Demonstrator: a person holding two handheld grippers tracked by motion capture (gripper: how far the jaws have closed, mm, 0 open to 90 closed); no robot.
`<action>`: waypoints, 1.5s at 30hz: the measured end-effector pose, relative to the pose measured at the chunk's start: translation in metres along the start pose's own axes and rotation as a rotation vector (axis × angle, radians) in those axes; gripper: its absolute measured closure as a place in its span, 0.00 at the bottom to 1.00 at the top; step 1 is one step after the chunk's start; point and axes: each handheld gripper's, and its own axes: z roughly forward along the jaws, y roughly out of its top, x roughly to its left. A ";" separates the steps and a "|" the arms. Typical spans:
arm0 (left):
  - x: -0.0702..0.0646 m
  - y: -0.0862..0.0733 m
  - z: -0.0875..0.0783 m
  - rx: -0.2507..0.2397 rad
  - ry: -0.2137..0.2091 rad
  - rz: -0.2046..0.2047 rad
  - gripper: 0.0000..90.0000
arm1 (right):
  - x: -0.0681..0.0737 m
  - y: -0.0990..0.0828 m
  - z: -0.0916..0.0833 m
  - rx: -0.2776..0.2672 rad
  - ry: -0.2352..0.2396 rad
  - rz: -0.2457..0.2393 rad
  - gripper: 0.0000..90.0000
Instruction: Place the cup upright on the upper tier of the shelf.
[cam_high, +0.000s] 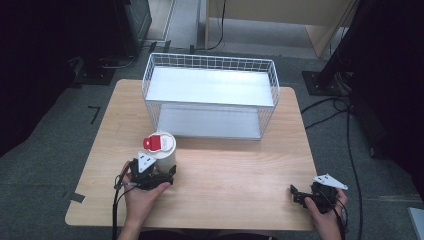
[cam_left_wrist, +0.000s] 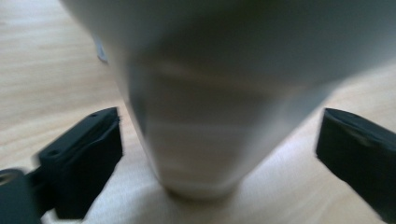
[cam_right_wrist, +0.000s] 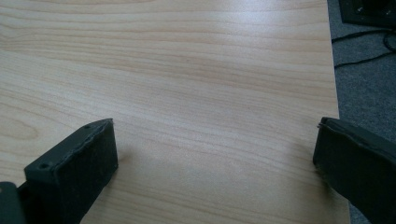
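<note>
- High view: a white cup with a white lid and a red tab stands upright on the tabletop, left of centre and near the front edge.
- The left tool sits at the near side of the cup, low on its body, jaws to either side of it. Judged stage: approach finished, grip not yet closed, cup not lifted.
- The right tool rests at the near right corner of the tabletop, well apart from the cup, carrying nothing.
- A white wire rack with an upper and a lower shelf stands at the far middle. Both shelves are bare. It lies beyond the cup and is the likely destination, though that is a guess.
- Nothing lies between cup and rack; the rack's raised wire rim would have to be cleared to reach the upper shelf.
- Left gripper view: the cup stands very close and blurred, its base on the wood. The jaws stand wide, with a visible gap on each side of the cup wall. No contact.
- Right gripper view: bare wood grain of the tabletop between jaws spread wide; grey floor and cables past the right edge.
</note>
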 end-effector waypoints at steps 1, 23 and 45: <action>0.000 0.000 0.000 0.000 0.000 0.000 0.07 | 0.000 0.000 0.000 0.000 0.000 0.001 0.00; -0.006 0.010 0.008 -0.137 0.045 -0.030 0.10 | 0.000 0.000 0.000 0.000 0.000 0.001 0.00; -0.009 0.020 -0.004 -0.204 0.070 -0.009 0.11 | 0.000 0.000 0.000 -0.001 0.005 0.003 0.00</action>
